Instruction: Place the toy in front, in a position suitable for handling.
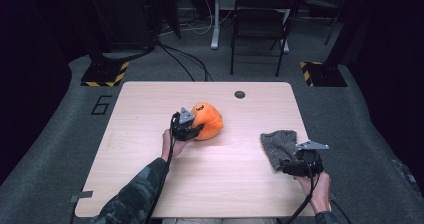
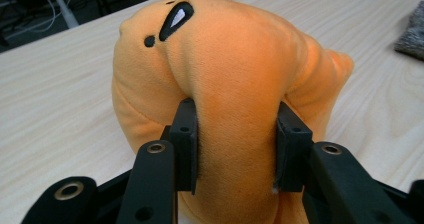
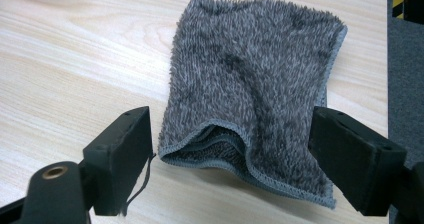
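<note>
- Left gripper (image 1: 192,129) clamped on orange plush toy (image 2: 230,79), mid-table (image 1: 150,109).
- Right gripper (image 3: 230,159) jaws apart, straddling grey cloth's (image 3: 260,69) near edge, right side.

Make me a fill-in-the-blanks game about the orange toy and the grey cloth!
1. The left tool squeezes the ____ plush.
2. The right tool's jaws are ____, on either side of the cloth.
3. The cloth lies on the ____.

Missing words: orange; open; table
</note>
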Demonstrator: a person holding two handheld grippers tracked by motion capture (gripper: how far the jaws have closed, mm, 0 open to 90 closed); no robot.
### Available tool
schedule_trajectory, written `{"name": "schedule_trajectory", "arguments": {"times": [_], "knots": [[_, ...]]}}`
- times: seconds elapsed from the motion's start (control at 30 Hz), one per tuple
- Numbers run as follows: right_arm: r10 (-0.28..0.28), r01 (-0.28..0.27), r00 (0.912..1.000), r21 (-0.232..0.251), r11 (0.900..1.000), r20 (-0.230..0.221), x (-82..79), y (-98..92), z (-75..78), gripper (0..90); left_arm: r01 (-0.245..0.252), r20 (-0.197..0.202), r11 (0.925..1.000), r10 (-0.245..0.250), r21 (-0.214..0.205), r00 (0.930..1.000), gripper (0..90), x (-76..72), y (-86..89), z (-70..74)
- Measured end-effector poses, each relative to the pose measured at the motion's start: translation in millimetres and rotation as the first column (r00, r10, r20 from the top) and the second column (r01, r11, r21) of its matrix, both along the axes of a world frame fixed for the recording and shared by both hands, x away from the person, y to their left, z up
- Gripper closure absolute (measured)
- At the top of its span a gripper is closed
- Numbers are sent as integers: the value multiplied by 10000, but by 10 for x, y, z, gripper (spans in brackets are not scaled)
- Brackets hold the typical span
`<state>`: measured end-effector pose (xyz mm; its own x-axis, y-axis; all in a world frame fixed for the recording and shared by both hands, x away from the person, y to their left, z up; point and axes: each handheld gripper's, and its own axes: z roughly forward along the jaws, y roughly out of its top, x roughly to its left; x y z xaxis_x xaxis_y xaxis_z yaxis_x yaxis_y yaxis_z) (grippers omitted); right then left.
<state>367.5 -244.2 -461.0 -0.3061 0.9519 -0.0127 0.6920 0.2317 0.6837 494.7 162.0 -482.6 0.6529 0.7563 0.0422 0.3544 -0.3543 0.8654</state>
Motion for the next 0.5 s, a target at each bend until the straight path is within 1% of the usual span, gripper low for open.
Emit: {"name": "schedule_trajectory", "arguments": {"times": [0.03,0.07,0.13,0.2,0.23,0.27,0.3,0.33,0.4,0.43,0.5], "knots": [[-18,17,10000,27,10000,35,0,-1,5,168,56,50,10000,-56,-44,10000,630,1,3,8],[-23,23,10000,49,10000,22,-1,-4,8,168,227,-24,9997,-227,-71,9997,632,-3,12,24],[-7,7,10000,36,10000,41,-1,-9,6,168,332,14,9993,-331,-196,9994,633,-8,13,41],[-23,23,10000,62,10000,21,-2,-16,2,167,589,99,9979,-586,-260,9982,632,-23,14,67],[54,-54,10000,5,10000,77,0,-27,-1,167,712,115,9972,-710,-205,9974,632,-26,25,88],[-5,5,10000,42,10000,-8,-4,-26,1,167,809,127,9963,-806,-289,9967,631,-38,25,103],[33,-34,10000,22,10000,65,-2,-32,0,167,968,151,9949,-964,-275,9952,631,-46,33,125],[22,-23,10000,41,10000,86,-3,-33,1,167,1033,202,9940,-1026,-358,9945,631,-56,35,143],[38,-38,10000,38,10000,63,1,-32,3,167,1371,346,9901,-1361,-292,9901,630,-91,43,192],[32,-33,10000,54,10000,63,5,-26,2,167,1494,310,9884,-1486,-282,9884,629,-112,47,221],[55,-55,10000,56,10000,38,17,-14,-2,167,1827,366,9829,-1817,-240,9827,627,-155,52,269]]}}
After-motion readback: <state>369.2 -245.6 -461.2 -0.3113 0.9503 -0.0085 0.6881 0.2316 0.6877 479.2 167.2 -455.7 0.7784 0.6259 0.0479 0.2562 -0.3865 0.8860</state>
